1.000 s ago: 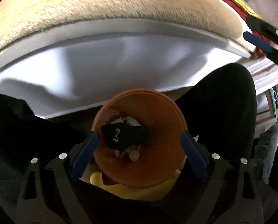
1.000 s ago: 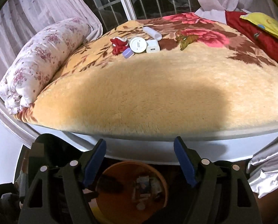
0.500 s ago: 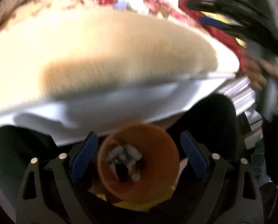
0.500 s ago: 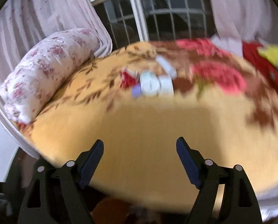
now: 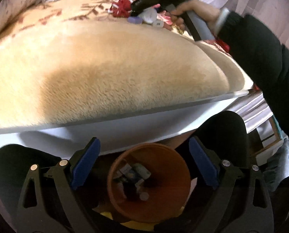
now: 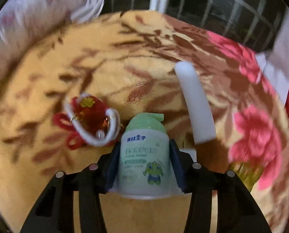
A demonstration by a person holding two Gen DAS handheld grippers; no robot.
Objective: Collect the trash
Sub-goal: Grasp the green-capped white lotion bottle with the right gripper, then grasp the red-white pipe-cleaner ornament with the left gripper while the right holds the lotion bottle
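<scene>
Between the right gripper's [image 6: 143, 155] blue pads: a small white bottle [image 6: 144, 159] with a pale green cap and a cartoon label, both pads pressed flat on its sides; the jaws have just been closing onto it.
Bottle's place: on the flowered blanket [image 6: 47, 77], far side of the bed, cap pointing away from the tool.
Left of the right gripper: a red and white knitted trinket [image 6: 90, 116], just beside the bottle.
Ahead and right of it: a white foam stick [image 6: 195, 103], lying apart from the bottle.
Left gripper [image 5: 144, 163]: jaws spread wide, nothing between the pads.
Below the left gripper: an orange bucket [image 5: 164, 200] on the floor at the bed's edge, a few small cartons and scraps in its bottom.
Far beyond the left gripper: a hand [image 5: 195, 9] in a dark sleeve [image 5: 261, 58] holds the other tool over the small things on the blanket.
</scene>
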